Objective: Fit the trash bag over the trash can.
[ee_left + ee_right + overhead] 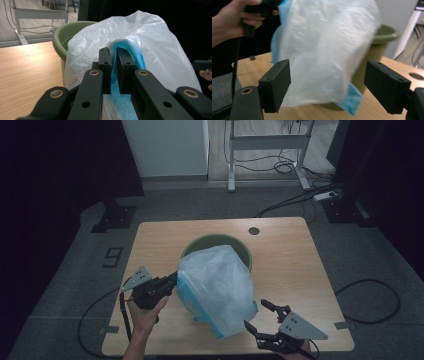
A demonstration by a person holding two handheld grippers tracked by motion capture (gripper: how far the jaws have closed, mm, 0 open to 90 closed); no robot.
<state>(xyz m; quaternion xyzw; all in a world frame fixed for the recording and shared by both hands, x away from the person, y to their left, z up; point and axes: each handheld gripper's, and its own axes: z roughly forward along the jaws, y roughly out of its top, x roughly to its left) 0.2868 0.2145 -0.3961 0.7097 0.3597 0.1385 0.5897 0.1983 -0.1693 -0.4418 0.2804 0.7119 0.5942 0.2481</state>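
While the right gripper [261, 314] stood nearest the table's [155, 250] front edge with its jaws spread wide and bare, the white plastic bag [217, 287] hung just ahead of them, untouched. Beside it, the left gripper [174, 279] pinched the bag's blue hem [125, 48] tight between its pads. Beyond both grippers, the green bin [241, 245] stood upright behind the draped bag.

Black two-jaw left claw [176, 276] and right claw [260, 315], grey three-cornered top plates, brass-ringed pivot screws, trailing black cables
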